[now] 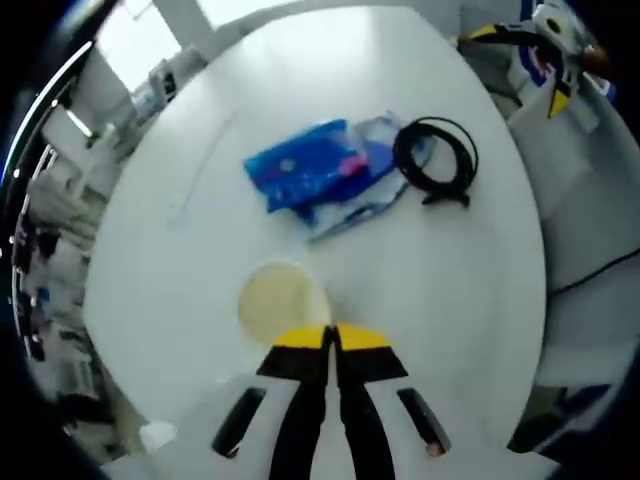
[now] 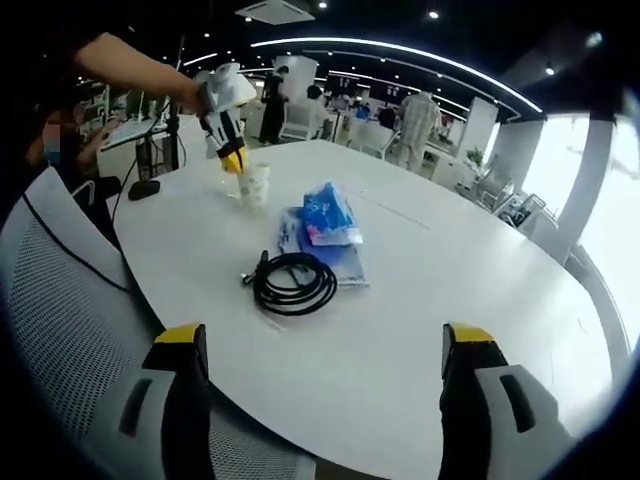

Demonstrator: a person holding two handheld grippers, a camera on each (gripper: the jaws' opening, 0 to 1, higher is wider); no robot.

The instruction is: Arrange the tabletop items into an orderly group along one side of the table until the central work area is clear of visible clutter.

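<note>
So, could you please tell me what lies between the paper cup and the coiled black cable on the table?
In the right gripper view, the blue plastic packet lies between the paper cup and the coiled black cable, resting on a flat clear sleeve.

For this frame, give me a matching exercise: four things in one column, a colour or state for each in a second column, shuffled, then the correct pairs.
Things:
1. coiled cable
2. paper cup
3. plastic packet
4. right gripper

Colour or state:
A. blue, lying on a flat clear pouch
B. jaws wide apart, holding nothing
C. black, looped on the table
D. pale, upright, under the left gripper

Pairs: 1-C, 2-D, 3-A, 4-B
</note>
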